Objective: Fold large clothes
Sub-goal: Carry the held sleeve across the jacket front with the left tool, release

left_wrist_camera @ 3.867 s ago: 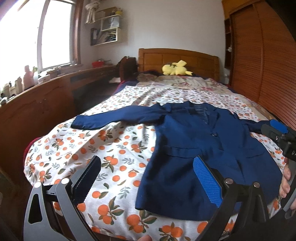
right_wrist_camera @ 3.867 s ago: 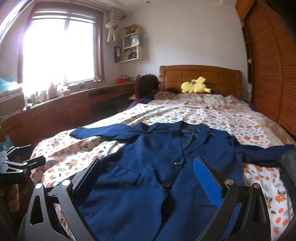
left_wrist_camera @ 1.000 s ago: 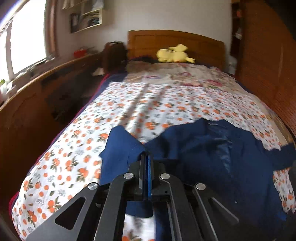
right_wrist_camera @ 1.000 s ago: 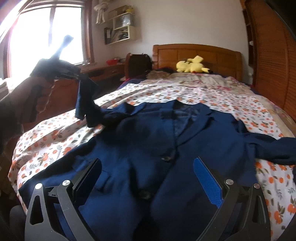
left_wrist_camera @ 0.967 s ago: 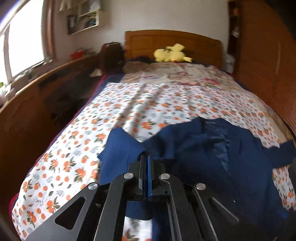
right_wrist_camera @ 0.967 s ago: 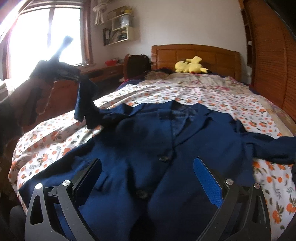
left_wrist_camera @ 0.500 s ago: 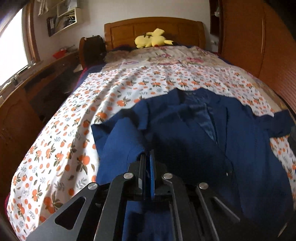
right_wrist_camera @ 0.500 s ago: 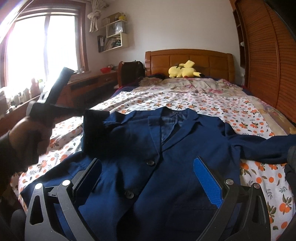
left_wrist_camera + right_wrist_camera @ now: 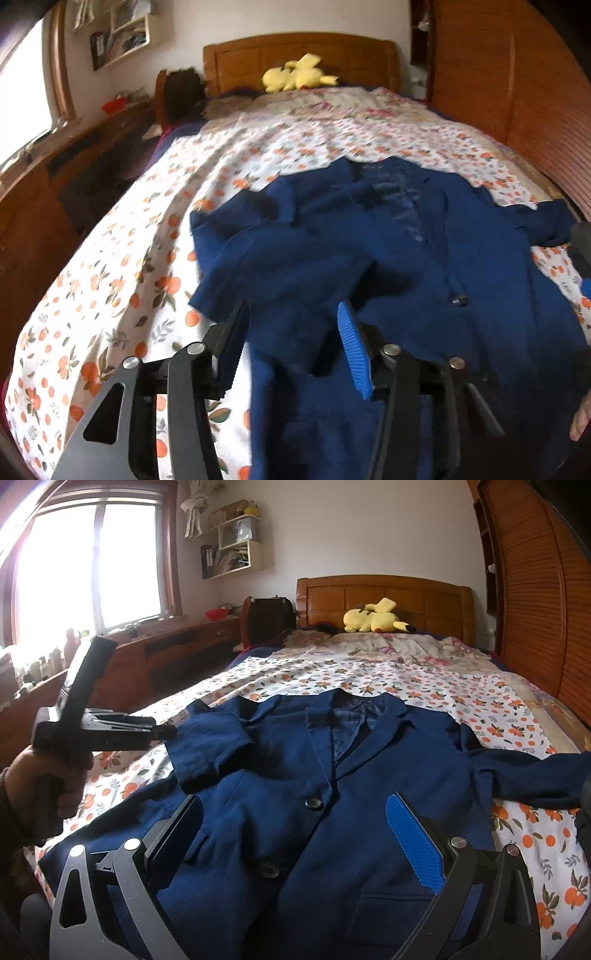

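A navy blue blazer (image 9: 332,805) lies face up on the bed, also seen in the left wrist view (image 9: 406,266). Its left sleeve (image 9: 210,746) is folded in across the chest (image 9: 280,266). Its right sleeve (image 9: 532,775) stretches out to the right. My left gripper (image 9: 291,332) is open just above the folded sleeve, holding nothing; it also shows in the right wrist view (image 9: 162,731). My right gripper (image 9: 295,834) is open and empty above the blazer's lower front.
The bed has an orange-print sheet (image 9: 443,686) and a wooden headboard (image 9: 384,598) with a yellow plush toy (image 9: 373,620). A wooden desk (image 9: 177,650) runs under the window at left. A wooden wardrobe (image 9: 535,590) stands at right.
My left gripper carried the left sleeve inward over the blazer's chest, then opened and let it go. The sleeve now lies folded. The right gripper stayed open and nearly still.
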`<state>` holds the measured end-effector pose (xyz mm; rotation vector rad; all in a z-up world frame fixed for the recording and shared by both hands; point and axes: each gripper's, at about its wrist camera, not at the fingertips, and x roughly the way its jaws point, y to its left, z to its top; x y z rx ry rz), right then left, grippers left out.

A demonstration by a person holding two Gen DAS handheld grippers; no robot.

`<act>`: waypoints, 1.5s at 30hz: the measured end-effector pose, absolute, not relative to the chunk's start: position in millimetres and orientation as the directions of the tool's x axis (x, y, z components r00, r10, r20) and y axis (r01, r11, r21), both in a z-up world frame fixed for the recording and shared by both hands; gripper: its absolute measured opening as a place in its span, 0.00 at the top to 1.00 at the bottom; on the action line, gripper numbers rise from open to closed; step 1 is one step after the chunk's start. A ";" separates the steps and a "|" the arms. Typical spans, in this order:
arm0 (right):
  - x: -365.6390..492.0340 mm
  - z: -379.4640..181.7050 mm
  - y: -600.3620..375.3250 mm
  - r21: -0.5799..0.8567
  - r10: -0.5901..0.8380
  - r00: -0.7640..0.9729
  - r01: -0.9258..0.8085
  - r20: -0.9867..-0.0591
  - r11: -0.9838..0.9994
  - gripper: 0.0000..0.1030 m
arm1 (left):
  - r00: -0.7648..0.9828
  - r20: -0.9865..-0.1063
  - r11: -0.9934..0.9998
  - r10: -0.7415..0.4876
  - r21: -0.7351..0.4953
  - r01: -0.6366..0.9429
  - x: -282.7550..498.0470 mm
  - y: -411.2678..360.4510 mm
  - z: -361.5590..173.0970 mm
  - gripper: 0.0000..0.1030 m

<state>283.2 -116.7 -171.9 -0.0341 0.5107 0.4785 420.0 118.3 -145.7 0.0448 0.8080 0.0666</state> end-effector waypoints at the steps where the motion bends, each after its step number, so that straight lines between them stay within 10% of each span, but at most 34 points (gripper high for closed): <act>1: 283.3 -172.1 -115.4 0.085 0.433 0.764 -0.450 -0.478 0.889 0.07 | 0.679 -0.729 0.997 0.081 0.057 -0.057 422.6 125.4 -150.3 0.50; 20: 293.2 -184.8 -103.7 0.088 0.442 0.745 -0.464 -0.500 0.881 0.07 | 0.617 -0.779 0.978 0.111 -0.024 -0.206 484.3 213.3 -205.8 0.25; 22: 293.8 -185.4 -102.9 0.089 0.444 0.742 -0.467 -0.502 0.880 0.07 | 0.617 -0.781 0.978 0.090 -0.046 -0.202 485.6 214.8 -208.1 0.34; 26: 294.1 -185.1 -102.4 0.089 0.444 0.742 -0.466 -0.503 0.880 0.07 | 0.610 -0.791 0.983 0.053 -0.067 -0.173 485.2 209.9 -207.5 0.83; 29: 292.7 -183.5 -101.8 0.088 0.443 0.743 -0.465 -0.502 0.881 0.07 | 0.616 -0.785 0.988 0.064 -0.036 -0.148 482.5 200.8 -200.2 0.96; 45: 274.9 -165.7 -129.0 0.090 0.429 0.781 -0.438 -0.454 0.894 0.07 | 0.770 -0.636 0.997 -0.051 0.013 0.077 419.0 67.3 -94.5 0.98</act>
